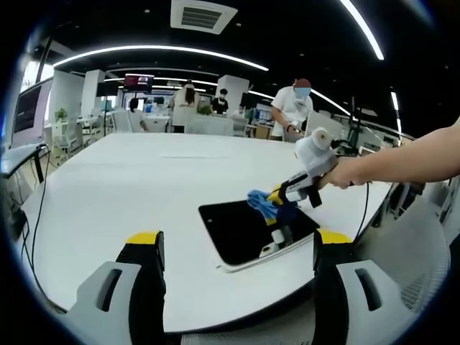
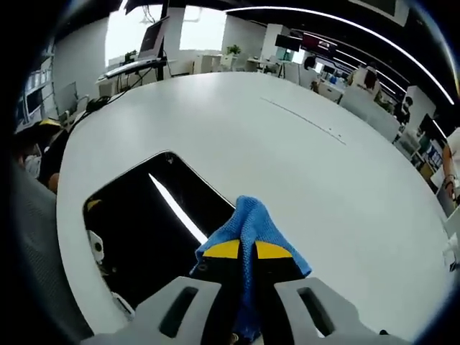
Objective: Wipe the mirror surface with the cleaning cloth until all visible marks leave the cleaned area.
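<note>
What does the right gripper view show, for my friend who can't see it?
The right gripper has its jaws shut on a blue cloth, pressing it at the edge of a dark mirror that lies flat on a big white table. A bright ceiling light reflects as a streak in the mirror, and an office with desks sits far behind.

This is an open-plan office. A large white table (image 1: 144, 187) fills the foreground, and everything else sits beyond its far edge — rows of desks with monitors (image 2: 154, 36), white square pillars (image 1: 233, 86) and several people standing at workstations (image 1: 291, 108). Above the table run long strip lights (image 1: 158, 49) on a dark ceiling (with an air vent (image 1: 203, 14) set into it). Grey mesh office chairs (image 1: 424, 251) stand just beside the table's near edge.
</note>
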### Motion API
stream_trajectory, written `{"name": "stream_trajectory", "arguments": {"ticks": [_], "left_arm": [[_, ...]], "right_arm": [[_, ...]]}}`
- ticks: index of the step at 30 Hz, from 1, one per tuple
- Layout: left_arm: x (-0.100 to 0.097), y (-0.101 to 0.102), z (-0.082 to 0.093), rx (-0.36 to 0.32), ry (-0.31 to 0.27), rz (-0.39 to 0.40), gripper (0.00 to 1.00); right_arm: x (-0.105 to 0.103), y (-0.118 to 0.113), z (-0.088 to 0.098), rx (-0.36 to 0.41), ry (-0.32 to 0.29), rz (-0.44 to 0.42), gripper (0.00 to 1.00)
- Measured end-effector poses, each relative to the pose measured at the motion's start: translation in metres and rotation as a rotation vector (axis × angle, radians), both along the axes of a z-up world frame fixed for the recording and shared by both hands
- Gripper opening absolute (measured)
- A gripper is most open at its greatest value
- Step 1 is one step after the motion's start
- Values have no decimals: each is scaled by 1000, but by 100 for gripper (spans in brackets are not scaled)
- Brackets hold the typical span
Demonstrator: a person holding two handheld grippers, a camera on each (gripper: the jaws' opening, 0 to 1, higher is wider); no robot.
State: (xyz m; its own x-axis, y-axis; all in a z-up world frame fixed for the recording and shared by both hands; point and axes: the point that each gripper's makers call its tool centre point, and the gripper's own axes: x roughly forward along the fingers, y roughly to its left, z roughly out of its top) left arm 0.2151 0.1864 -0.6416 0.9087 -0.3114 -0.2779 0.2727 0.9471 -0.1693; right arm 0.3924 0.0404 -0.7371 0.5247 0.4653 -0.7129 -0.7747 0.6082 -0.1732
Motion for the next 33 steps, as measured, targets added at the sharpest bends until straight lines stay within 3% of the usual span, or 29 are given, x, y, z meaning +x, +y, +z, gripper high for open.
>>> {"name": "stream_trajectory", "arguments": {"ticks": [33], "left_arm": [[0, 0, 3, -1, -10, -8, 84]], "right_arm": [[-74, -8, 2, 18, -10, 3, 0]]}}
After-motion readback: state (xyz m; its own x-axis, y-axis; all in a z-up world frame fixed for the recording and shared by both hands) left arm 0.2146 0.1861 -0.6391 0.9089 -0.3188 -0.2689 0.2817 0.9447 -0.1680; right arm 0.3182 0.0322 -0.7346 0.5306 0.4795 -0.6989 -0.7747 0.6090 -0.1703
